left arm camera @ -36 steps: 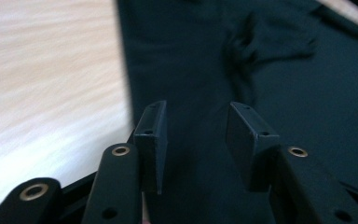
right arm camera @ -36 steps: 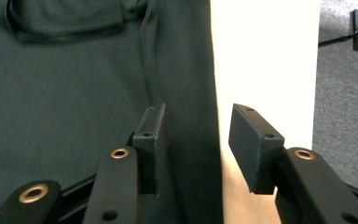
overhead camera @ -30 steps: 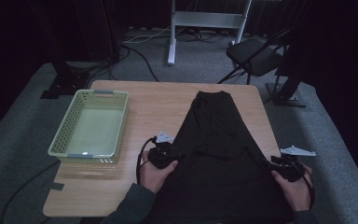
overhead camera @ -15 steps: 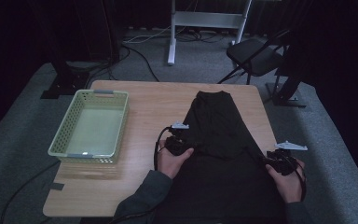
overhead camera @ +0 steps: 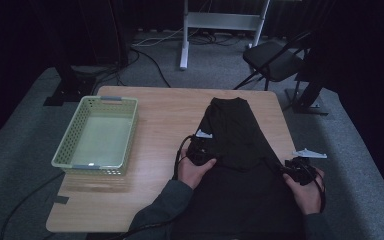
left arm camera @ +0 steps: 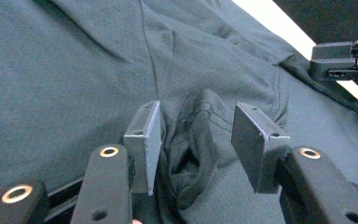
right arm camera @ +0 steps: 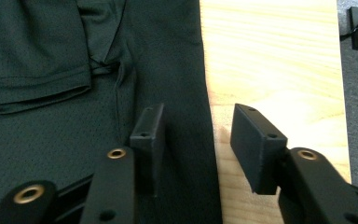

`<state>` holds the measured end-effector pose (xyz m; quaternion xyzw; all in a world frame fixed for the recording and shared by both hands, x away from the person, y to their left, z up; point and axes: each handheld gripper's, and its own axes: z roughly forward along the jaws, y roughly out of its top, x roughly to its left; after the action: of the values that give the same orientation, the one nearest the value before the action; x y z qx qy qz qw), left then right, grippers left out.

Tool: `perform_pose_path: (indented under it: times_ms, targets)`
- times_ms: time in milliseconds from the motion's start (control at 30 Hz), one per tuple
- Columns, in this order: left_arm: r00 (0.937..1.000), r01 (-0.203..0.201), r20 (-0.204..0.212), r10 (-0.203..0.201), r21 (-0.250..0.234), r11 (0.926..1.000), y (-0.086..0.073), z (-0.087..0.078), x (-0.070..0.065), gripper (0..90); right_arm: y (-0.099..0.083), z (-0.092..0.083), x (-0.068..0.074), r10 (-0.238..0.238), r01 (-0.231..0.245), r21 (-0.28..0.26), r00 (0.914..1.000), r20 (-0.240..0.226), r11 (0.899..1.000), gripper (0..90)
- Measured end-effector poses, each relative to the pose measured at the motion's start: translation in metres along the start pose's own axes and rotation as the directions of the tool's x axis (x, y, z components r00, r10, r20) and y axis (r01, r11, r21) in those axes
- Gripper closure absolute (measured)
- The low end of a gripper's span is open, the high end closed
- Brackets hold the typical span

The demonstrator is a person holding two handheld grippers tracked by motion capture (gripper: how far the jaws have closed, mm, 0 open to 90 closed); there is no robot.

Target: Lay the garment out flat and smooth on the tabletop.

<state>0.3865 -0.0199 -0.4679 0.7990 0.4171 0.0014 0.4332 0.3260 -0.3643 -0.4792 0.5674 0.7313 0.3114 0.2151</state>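
Observation:
A black garment point(overhead camera: 235, 130) lies lengthwise on the wooden table point(overhead camera: 165, 110), its near part spread wide and hanging over the front edge. My left gripper point(overhead camera: 209, 156) rests on the garment's left side. In the left gripper view its jaws point(left arm camera: 198, 144) stand apart and have just been opening, with a bunched fold of the cloth point(left arm camera: 191, 140) loose between them. My right gripper point(overhead camera: 294, 166) sits at the garment's right edge. Its jaws point(right arm camera: 198, 126) have just been closing but remain open: one over the cloth point(right arm camera: 37, 46), the other over bare wood point(right arm camera: 270, 56).
A pale green mesh basket point(overhead camera: 70, 132) stands on the table's left half, with nothing in it. The other gripper point(left arm camera: 340, 60) appears at the far right of the left gripper view. A folding chair point(overhead camera: 275, 60) and stand legs are on the floor behind the table.
My left hand has moved right and forward from the garment's left edge onto the cloth, and that side is now folded inward. The right hand has shifted only slightly.

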Motion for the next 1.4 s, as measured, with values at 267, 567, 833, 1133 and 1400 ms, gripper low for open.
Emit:
perform_pose_path:
  times_ms: [267, 567, 833, 1133, 1400]
  targets:
    - [0.9987, -0.042, -0.031, 0.042, 0.01, 0.9991, -0.011, -0.013, -0.004, 51.6, 0.0, 0.001, -0.002, -0.001, 0.001, -0.003, 1.0, -0.003, 1.0, 55.9]
    - [0.9976, -0.037, -0.057, 0.038, 0.02, 0.9991, -0.027, -0.015, 0.001, 50.9, 0.0, 0.001, -0.002, -0.001, 0.001, -0.008, 1.0, -0.003, 1.0, 55.8]
    - [0.9925, -0.046, -0.112, 0.049, 0.026, 0.9986, -0.027, -0.016, 0.002, 81.6, -0.001, 0.001, -0.003, -0.001, 0.001, -0.015, 1.0, -0.005, 1.0, 55.7]
    - [0.9875, -0.047, -0.152, 0.041, -0.038, 0.9982, -0.015, -0.043, 0.015, 84.2, -0.002, 0.001, -0.003, -0.003, 0.003, -0.023, 1.0, -0.004, 1.0, 56.0]
    - [0.976, 0.005, -0.216, -0.025, -0.093, 0.9956, -0.01, -0.073, 0.048, 84.1, -0.002, 0.001, -0.003, 0.0, 0.0, -0.023, 1.0, -0.002, 1.0, 56.1]
